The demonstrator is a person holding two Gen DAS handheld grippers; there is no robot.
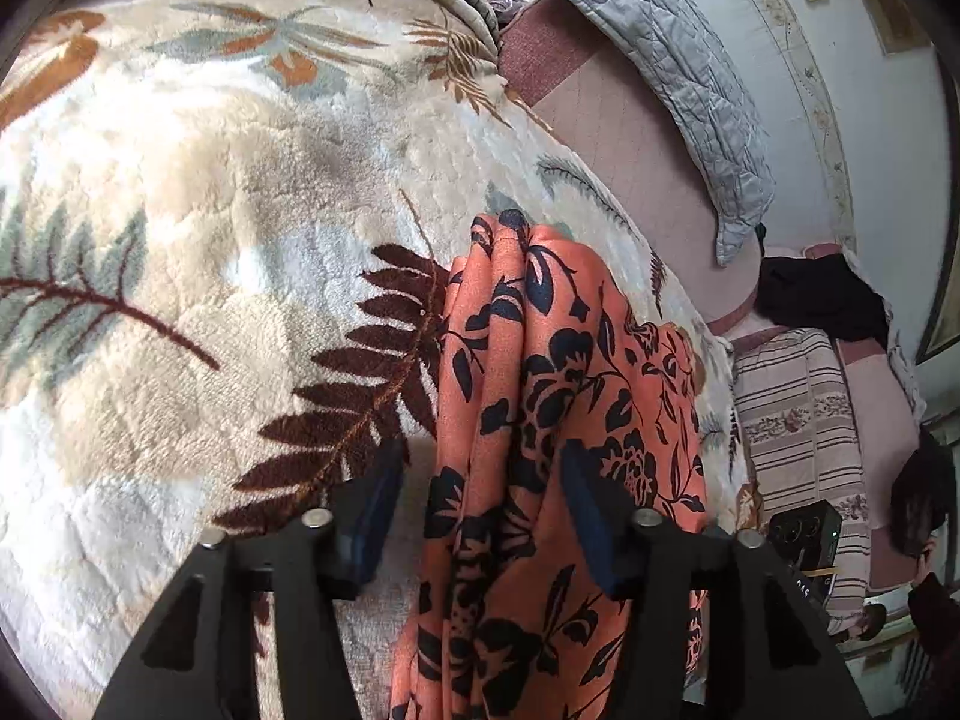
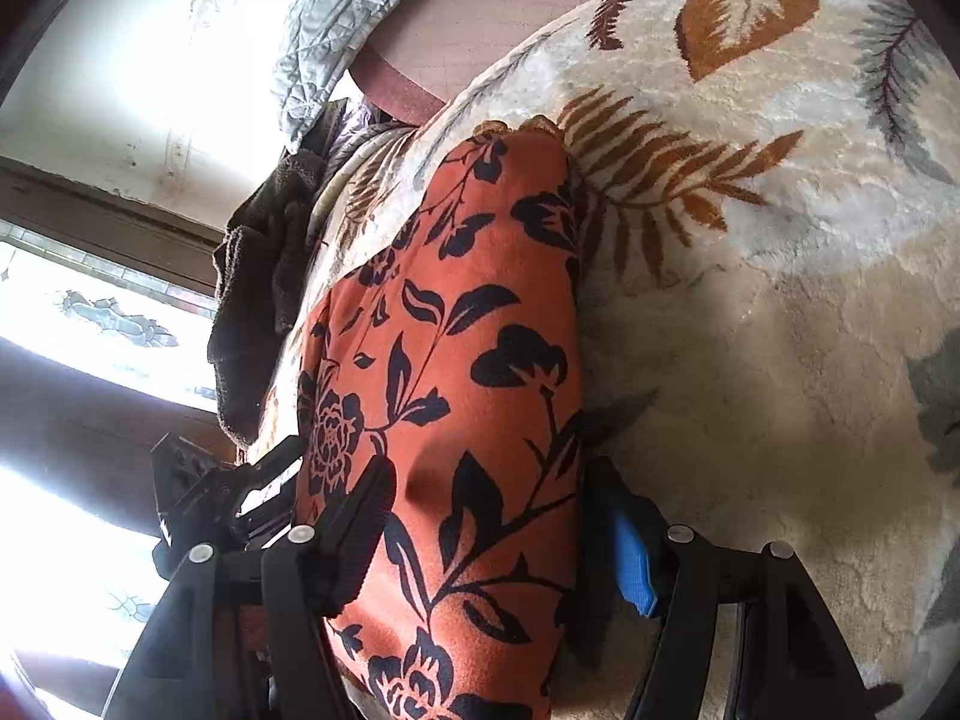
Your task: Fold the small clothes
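An orange garment with a black flower print (image 1: 540,396) lies bunched in long folds on a cream fleece blanket with leaf patterns (image 1: 210,228). My left gripper (image 1: 480,480) straddles its near end. The right pad rests against the cloth and the left pad stands clear of it, so the jaws are open. In the right wrist view the same garment (image 2: 456,348) runs away from me as a smooth folded band on the blanket (image 2: 780,312). My right gripper (image 2: 486,516) is open around it: the left finger overlaps the cloth's edge, while the blue pad stands apart on the right.
A grey quilt (image 1: 690,78) and a pink sheet (image 1: 612,138) lie beyond the blanket. A striped cushion (image 1: 798,438), a dark cloth (image 1: 822,294) and a person's head (image 1: 924,516) are at the right. A brown towel (image 2: 258,300) hangs by a bright window (image 2: 90,312).
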